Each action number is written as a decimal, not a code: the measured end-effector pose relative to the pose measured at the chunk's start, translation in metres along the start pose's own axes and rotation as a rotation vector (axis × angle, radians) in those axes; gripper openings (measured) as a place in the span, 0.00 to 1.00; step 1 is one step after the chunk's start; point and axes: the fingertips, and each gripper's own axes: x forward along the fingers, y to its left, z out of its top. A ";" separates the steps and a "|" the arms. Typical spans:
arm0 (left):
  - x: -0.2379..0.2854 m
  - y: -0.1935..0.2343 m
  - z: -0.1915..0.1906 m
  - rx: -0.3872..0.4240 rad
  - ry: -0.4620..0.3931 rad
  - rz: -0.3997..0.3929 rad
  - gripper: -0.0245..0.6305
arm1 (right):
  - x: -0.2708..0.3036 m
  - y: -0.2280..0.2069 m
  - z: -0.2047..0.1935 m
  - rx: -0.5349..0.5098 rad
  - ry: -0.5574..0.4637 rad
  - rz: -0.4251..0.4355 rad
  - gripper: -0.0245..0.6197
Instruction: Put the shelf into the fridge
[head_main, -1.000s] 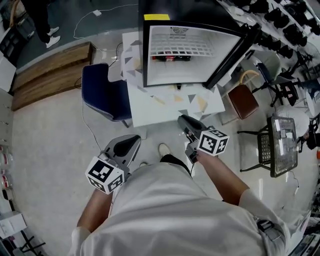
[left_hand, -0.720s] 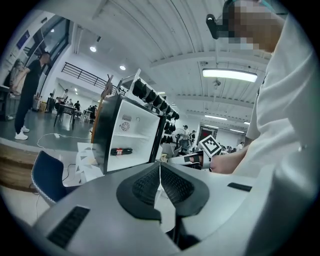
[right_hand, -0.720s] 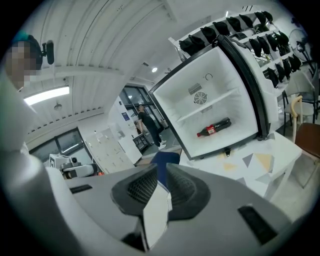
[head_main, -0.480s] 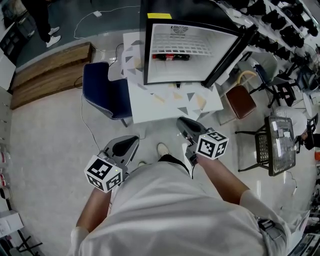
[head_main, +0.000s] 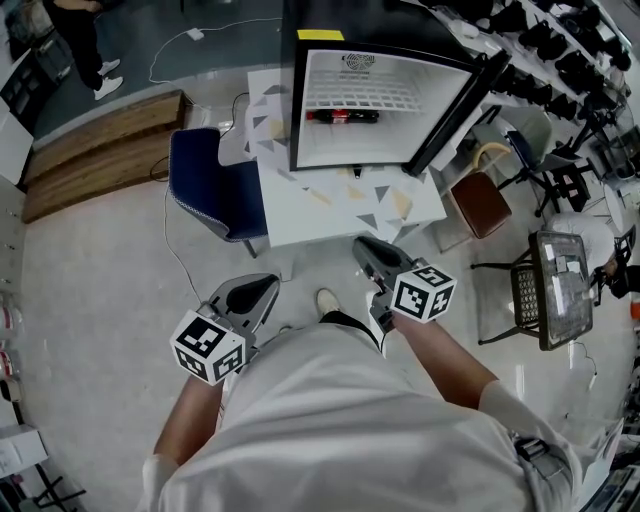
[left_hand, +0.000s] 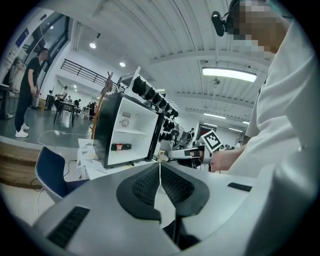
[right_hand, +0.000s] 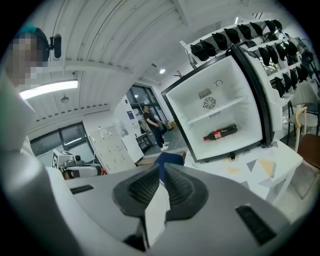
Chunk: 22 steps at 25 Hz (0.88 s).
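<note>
A black mini fridge (head_main: 300, 90) stands open on a white table (head_main: 330, 222), its door (head_main: 462, 110) swung out to the right. A white wire shelf (head_main: 365, 90) sits level inside it, above a dark bottle (head_main: 342, 116) lying on the fridge floor. Both grippers hang close to my body, well short of the table. My left gripper (head_main: 262, 285) has its pads together with nothing between them (left_hand: 160, 170). My right gripper (head_main: 362, 245) points towards the fridge (right_hand: 220, 115); its jaws have just been closing and a narrow empty gap remains (right_hand: 161, 172).
A blue chair (head_main: 210, 185) stands left of the table and a brown stool (head_main: 482, 200) right of it. A wire-topped stand (head_main: 560, 290) is further right. A low wooden platform (head_main: 100, 140) lies at the left, with a person (head_main: 75, 40) beyond it.
The right gripper's marker cube has rolled a little and shifted slightly. The left gripper stays about where it was. The fridge, shelf and bottle have not moved.
</note>
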 end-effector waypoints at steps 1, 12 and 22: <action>-0.001 0.000 -0.001 -0.001 0.003 -0.001 0.07 | 0.001 0.003 0.000 0.001 -0.003 0.006 0.10; -0.012 0.002 -0.006 -0.023 -0.026 -0.005 0.07 | 0.002 0.012 -0.004 0.020 -0.019 0.019 0.08; -0.010 0.000 -0.006 -0.052 -0.061 -0.029 0.07 | 0.001 0.013 -0.010 -0.003 0.003 0.008 0.05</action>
